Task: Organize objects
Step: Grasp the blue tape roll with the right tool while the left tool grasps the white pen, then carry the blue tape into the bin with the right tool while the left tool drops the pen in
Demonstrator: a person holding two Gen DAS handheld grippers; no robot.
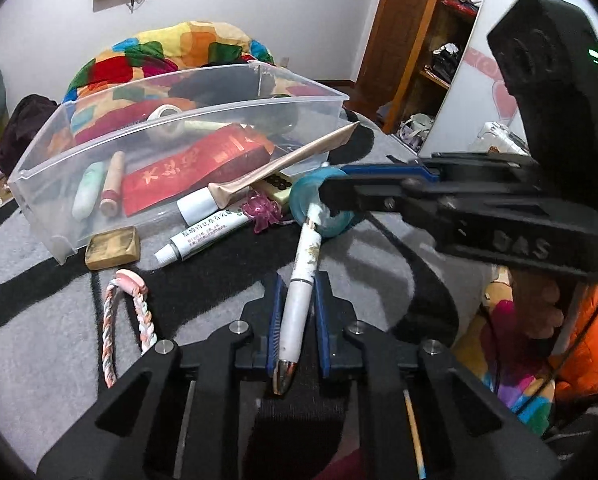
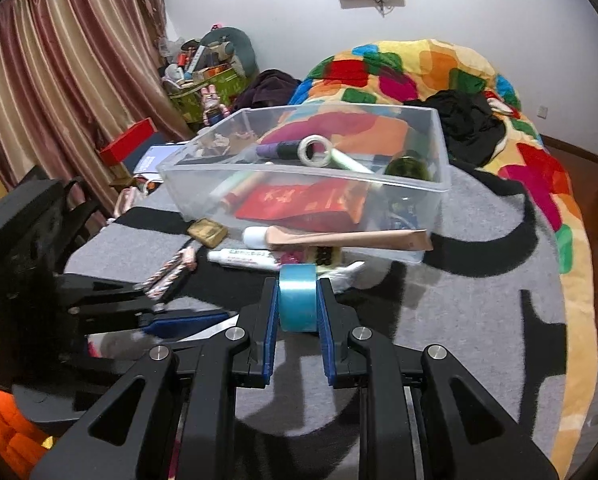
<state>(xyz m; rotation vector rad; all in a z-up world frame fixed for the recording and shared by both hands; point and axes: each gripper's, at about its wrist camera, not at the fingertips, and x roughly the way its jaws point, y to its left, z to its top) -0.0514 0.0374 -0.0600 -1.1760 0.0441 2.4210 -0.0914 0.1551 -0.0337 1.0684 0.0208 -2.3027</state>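
the left gripper (image 1: 297,300) is pinching a white pen (image 1: 299,280), its blue pads pressed on the barrel from both sides; the pen's metal tip points back toward the camera at 6 o'clock and its far end reaches up to 12 o'clock, touching the roll of blue tape (image 1: 317,204). the right gripper (image 2: 297,304) is pinching that blue tape (image 2: 297,298) across its width, the roll standing on edge between the pads, low over the grey and black blanket (image 2: 479,320) that covers the bed. in the right wrist view the left gripper comes in from 9 o'clock, just beside the right one. at 12 o'clock of the tape stands the clear plastic bin (image 2: 439,152), which holds a red packet (image 2: 299,200), a white tape roll (image 2: 315,148), a dark green bottle (image 2: 409,168) and some sticks. in front of the bin, outside it, a tan tube (image 2: 339,238) with a white cap leans on its near wall; near it lie a white ointment tube (image 1: 199,238), a pink plastic piece (image 1: 261,210), a tile with black dots (image 1: 277,186), a small gold block (image 1: 113,248) at 10 o'clock of the pen, and a braided pink and white cord (image 1: 125,320) at 9 o'clock. a many-coloured quilt (image 2: 399,68) is heaped behind the bin.
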